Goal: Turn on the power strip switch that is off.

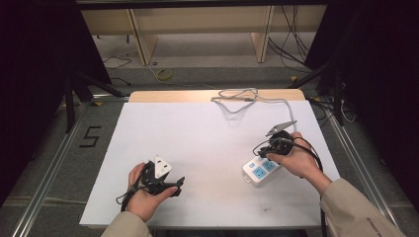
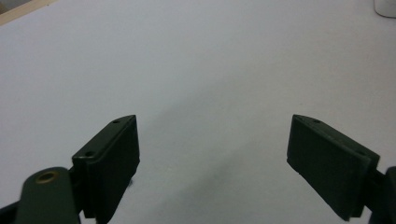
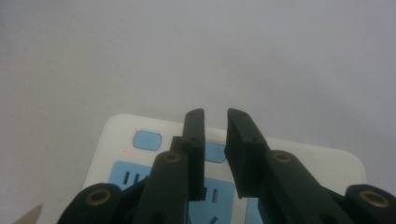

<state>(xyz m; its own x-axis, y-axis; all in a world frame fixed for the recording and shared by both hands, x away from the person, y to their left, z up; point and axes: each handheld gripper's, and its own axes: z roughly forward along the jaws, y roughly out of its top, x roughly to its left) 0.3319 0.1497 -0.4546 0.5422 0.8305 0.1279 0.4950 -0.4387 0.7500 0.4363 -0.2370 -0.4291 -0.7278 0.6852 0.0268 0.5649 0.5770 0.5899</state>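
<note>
A white power strip (image 1: 255, 174) with blue sockets lies at the right of the white table top (image 1: 197, 133). My right gripper (image 1: 260, 151) hovers just over its near end. In the right gripper view the strip (image 3: 116, 140) lies under the gripper (image 3: 215, 114); the jaws stand almost together with a thin gap and nothing between them, tips near a blue button (image 3: 147, 139). My left gripper (image 1: 179, 186) rests low at the front left, pointing right. In its own view it (image 2: 212, 140) is wide open over bare table.
The strip's grey cable (image 1: 237, 96) loops at the table's back edge and curves toward the right hand. A corner of a white thing (image 2: 386, 7) peeks in at the top right of the left gripper view. Shelving and loose cables stand on the floor beyond the table.
</note>
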